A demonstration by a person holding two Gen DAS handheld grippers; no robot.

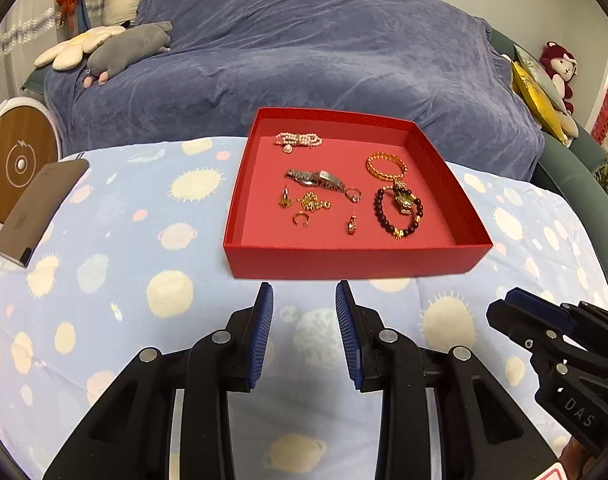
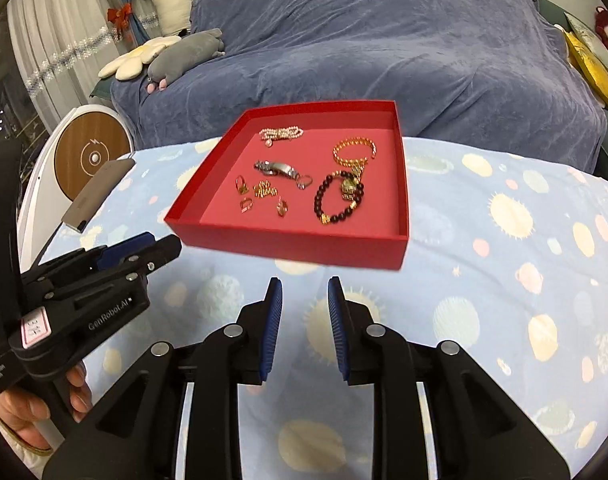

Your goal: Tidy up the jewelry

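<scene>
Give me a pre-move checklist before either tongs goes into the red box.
1. Left tongs open, holding nothing: ok.
2. Right tongs open, holding nothing: ok.
3. Red box flat on the cloth, top uncovered: ok.
4. Watch apart from the pearl strand: ok.
5. Dark bead bracelet free of the gold bangle: not ok, a charm lies across both.
6. Small rings loose enough to pinch: cannot tell.

A matt red card box (image 1: 356, 258) holds a shiny metal watch (image 1: 314, 178) and glossy dark beads (image 1: 396, 210), on soft printed cloth (image 1: 104, 280); gripper pads (image 1: 264, 332) look ribbed blue rubber.
</scene>
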